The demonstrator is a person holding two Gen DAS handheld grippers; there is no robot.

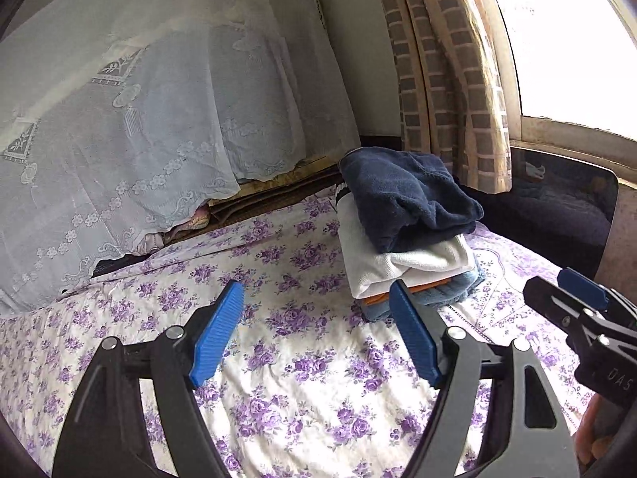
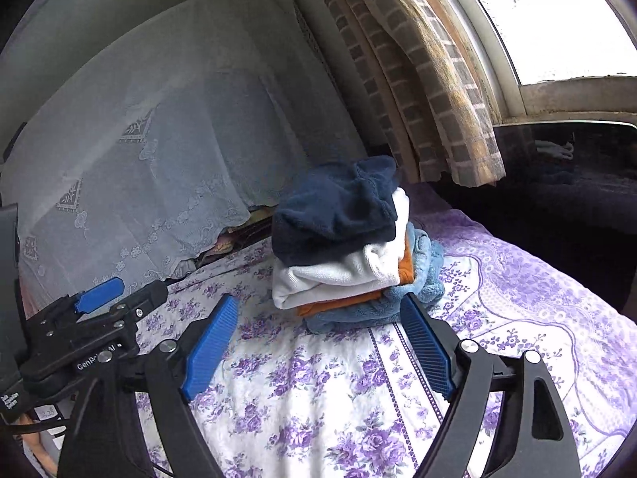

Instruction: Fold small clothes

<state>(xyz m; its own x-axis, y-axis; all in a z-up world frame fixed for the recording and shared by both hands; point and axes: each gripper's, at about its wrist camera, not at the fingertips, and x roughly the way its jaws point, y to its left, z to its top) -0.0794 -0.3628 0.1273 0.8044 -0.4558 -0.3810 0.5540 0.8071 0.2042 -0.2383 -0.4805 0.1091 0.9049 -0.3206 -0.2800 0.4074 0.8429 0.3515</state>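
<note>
A stack of folded small clothes (image 1: pixel 406 235) sits on the purple-flowered bedsheet (image 1: pixel 302 358): a dark navy fleece piece (image 1: pixel 402 195) on top, a white piece (image 1: pixel 398 267) under it, then an orange one and a light blue fleece one at the bottom. In the right wrist view the stack (image 2: pixel 342 247) shows the same layers, navy (image 2: pixel 338 211) on top. My left gripper (image 1: pixel 318 302) is open and empty, just in front of the stack. My right gripper (image 2: pixel 322 318) is open and empty, close before the stack. Each gripper shows at the edge of the other's view.
A white lace cloth (image 1: pixel 139 127) drapes over bulky things at the back left. A checked curtain (image 1: pixel 450 79) hangs beside a bright window (image 1: pixel 565 40). A dark glossy panel (image 1: pixel 565 203) stands at the right of the bed.
</note>
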